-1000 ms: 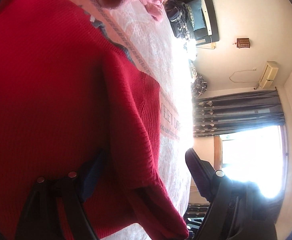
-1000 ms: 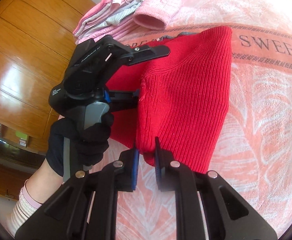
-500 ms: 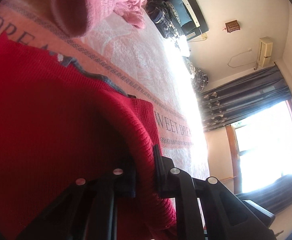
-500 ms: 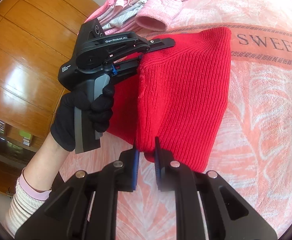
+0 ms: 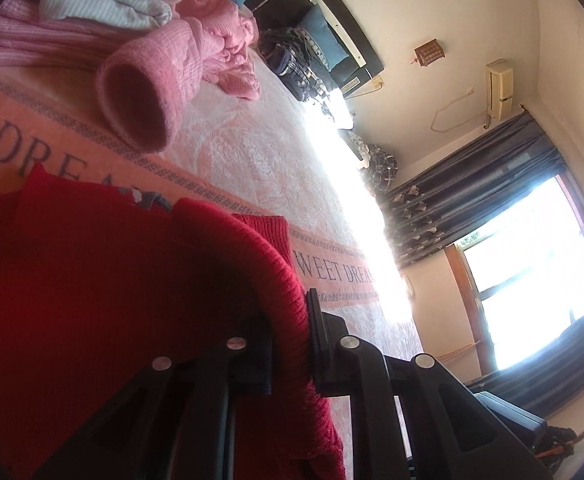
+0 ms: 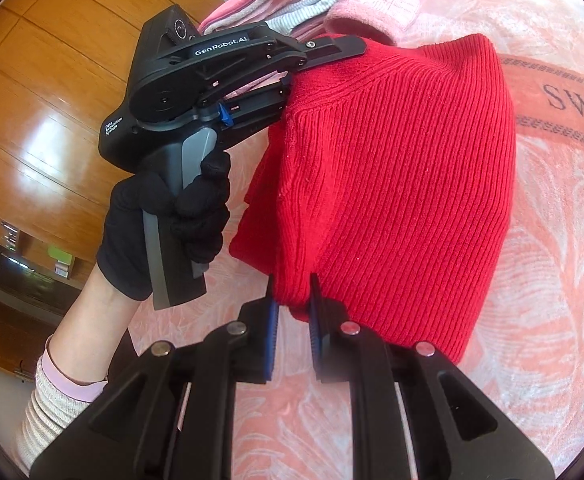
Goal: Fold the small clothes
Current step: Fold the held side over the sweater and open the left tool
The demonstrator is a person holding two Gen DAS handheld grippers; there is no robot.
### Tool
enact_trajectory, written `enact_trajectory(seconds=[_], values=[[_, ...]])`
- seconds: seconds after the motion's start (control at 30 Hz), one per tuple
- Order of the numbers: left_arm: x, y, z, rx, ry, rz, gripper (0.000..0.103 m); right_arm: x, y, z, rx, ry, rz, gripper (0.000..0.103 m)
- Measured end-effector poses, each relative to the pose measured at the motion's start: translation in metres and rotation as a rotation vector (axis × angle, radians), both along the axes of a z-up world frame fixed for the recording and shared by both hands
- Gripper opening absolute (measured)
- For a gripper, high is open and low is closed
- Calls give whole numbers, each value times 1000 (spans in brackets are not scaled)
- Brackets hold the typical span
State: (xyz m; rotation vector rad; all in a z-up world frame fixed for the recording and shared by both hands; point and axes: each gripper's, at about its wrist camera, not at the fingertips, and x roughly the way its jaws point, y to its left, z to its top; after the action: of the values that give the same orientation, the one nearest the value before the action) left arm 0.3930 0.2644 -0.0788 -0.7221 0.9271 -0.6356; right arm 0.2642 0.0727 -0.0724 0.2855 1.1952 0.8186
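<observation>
**Red knit held at two edges, part-way through a fold**

Nearest the right wrist camera, the right gripper (image 6: 292,304) has its blue-padded jaws pinched narrow on the lower folded edge of the red sweater (image 6: 403,184). Just beyond, the left gripper (image 6: 292,76), held by a black-gloved hand (image 6: 168,224), is closed on the sweater's upper edge near the shoulder seam; the left wrist view shows the same thing from its own side, a thick roll of red knit squeezed between its jaws. The garment hangs doubled between the two grips, its far side draped on the pink bedspread (image 6: 551,280) lettered "SWEET DREAM".

My judgement of the risks: the knit is thick and stretchy, so pulling the two grips apart unevenly could skew the fold or drag the far side across the bedspread. A layer could also slip out of either narrow pinch, since each bites only an edge, and the fold would open.

Farther off lies a heap of pink clothes (image 5: 196,56) with an open cuff facing the camera. No basket, box or other container is visible in either view, so there are no contents to report
</observation>
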Motion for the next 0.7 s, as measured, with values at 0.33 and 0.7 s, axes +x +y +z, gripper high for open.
enact_trajectory(seconds=[0.33,0.7], values=[[-10,71,10,12,-32,73,13,1,69,-2,31,-5,58,12],[-18,128,-19,10,-18,135,11,5,134,-44,-15,36,92,13]])
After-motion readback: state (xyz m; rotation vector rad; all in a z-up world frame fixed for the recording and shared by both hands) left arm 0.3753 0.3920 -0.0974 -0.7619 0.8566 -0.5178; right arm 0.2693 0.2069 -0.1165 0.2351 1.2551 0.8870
